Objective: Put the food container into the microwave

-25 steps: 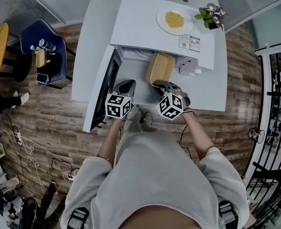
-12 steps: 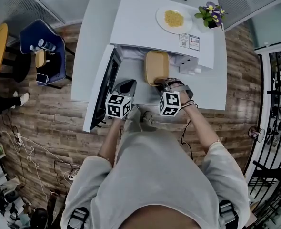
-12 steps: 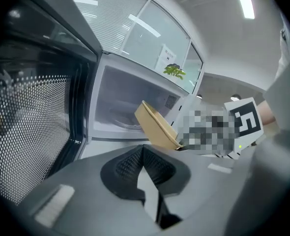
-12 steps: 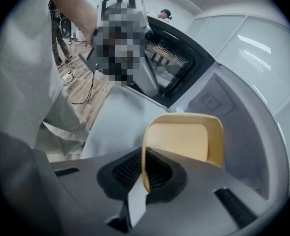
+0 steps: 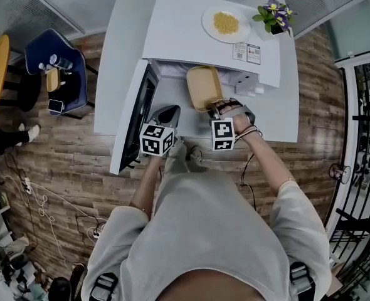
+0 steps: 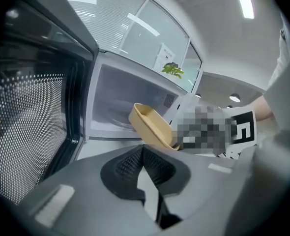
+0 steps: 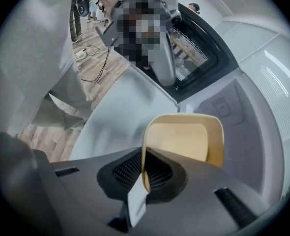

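Observation:
A tan, empty food container [image 5: 204, 88] [image 7: 180, 139] [image 6: 152, 126] hangs tilted at the mouth of the white microwave [image 5: 216, 39], partly inside its cavity [image 6: 120, 100]. My right gripper [image 5: 217, 110] [image 7: 145, 173] is shut on the container's near rim. The microwave door [image 5: 135, 115] [image 6: 32, 102] stands swung open to the left. Beside the door, over the table's front, my left gripper [image 5: 166, 115] [image 6: 144, 168] has its jaws shut with nothing between them.
On top of the microwave rest a plate of yellow food [image 5: 226, 22] and a small potted plant [image 5: 271, 14]. The white table [image 5: 119, 61] ends at a wooden floor [image 5: 66, 155]. A blue chair [image 5: 56, 74] with items stands to the left.
My right gripper has carried the container left and farther into the microwave opening. The left gripper has stayed in place.

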A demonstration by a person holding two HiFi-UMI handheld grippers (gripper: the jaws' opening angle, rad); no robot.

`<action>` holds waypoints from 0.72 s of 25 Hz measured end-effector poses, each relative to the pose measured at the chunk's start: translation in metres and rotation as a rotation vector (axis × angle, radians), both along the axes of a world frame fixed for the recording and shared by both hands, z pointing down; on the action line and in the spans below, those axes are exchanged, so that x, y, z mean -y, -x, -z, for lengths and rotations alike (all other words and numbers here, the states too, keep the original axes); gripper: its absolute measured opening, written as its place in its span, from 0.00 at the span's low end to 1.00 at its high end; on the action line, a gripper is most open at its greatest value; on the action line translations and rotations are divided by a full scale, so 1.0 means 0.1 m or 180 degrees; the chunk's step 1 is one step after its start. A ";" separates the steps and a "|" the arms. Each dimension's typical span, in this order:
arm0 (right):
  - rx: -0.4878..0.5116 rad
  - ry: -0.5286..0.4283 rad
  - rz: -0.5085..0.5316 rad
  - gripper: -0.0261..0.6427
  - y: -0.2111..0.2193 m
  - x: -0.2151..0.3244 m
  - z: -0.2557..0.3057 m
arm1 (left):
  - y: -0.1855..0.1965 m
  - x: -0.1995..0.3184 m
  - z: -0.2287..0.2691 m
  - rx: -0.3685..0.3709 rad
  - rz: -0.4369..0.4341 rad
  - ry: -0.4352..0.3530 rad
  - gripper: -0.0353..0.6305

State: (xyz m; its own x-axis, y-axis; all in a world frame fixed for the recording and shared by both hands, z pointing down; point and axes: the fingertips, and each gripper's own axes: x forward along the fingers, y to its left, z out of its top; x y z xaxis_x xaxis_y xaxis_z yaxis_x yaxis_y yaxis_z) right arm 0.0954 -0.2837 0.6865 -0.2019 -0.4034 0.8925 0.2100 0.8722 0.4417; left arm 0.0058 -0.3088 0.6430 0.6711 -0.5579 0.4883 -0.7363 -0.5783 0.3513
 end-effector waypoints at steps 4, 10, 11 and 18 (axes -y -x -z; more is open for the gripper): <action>0.0043 0.0059 -0.0062 0.06 0.00 0.00 -0.01 | 0.00 -0.01 0.00 0.0005 -0.0001 0.0001 0.07; 0.0130 0.0097 -0.0189 0.06 0.04 0.08 0.00 | -0.03 -0.02 0.00 -0.0007 -0.0007 -0.0007 0.07; 0.0143 0.0095 -0.0209 0.06 0.05 0.11 0.00 | -0.03 -0.03 0.00 -0.0009 -0.0010 -0.0009 0.07; 0.0203 0.0032 -0.0344 0.06 0.10 0.37 0.07 | 0.00 -0.04 0.00 -0.0012 -0.0006 -0.0003 0.07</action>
State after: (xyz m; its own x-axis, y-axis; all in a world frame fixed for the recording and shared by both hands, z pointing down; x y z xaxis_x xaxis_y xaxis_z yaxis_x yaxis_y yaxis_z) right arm 0.0855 -0.3207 0.6799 -0.2143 -0.4170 0.8833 0.0863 0.8927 0.4424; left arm 0.0058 -0.3047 0.6425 0.6740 -0.5571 0.4851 -0.7339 -0.5800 0.3536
